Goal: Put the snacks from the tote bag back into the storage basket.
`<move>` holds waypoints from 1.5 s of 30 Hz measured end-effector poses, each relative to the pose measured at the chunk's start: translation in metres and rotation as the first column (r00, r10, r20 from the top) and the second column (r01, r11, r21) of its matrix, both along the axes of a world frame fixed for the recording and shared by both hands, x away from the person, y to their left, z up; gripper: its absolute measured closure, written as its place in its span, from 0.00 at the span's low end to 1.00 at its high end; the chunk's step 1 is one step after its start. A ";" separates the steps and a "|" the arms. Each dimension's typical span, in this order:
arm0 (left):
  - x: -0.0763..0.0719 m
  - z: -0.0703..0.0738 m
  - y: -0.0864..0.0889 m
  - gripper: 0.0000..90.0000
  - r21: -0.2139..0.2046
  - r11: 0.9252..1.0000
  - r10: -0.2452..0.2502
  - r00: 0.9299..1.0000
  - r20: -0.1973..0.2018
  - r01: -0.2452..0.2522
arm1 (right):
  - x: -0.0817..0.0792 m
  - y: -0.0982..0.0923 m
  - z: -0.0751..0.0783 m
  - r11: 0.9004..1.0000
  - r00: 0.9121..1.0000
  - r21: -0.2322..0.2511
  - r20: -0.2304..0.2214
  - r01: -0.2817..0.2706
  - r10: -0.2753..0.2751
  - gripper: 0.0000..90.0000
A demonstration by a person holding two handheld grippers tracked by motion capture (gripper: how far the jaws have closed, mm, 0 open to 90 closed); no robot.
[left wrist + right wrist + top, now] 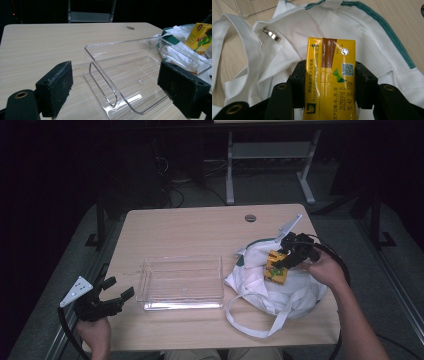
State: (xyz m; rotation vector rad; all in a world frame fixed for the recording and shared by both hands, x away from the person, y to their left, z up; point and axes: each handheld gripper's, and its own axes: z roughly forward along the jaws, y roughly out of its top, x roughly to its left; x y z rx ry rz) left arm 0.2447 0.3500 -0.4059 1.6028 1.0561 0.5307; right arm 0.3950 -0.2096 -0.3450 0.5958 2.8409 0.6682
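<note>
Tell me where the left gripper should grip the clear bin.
Probably the bin's near short wall, from above, one jaw inside and one outside: that thin upright rim faces the open left gripper, and the bin is too wide to span.

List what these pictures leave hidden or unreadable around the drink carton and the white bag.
- Drink carton: in the right gripper view its lower end is cut off by the bottom edge, and the right tongs cover its sides.
- Carton's front label: cut off by the right edge in the left gripper view; too small to read in the high view.
- White bag: its contents are hidden by its own cloth in the high view.
</note>
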 end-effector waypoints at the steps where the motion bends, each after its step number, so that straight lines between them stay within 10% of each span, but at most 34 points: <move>1: 0.000 0.000 0.000 0.14 0.000 1.000 0.000 1.000 0.000 0.000 | 0.000 0.000 0.002 1.000 1.000 0.002 -0.001 0.001 -0.001 0.58; 45: 0.000 0.000 0.002 0.14 -0.004 1.000 0.004 1.000 -0.003 -0.004 | 0.012 0.072 0.078 0.986 0.988 0.059 0.034 -0.155 0.153 0.58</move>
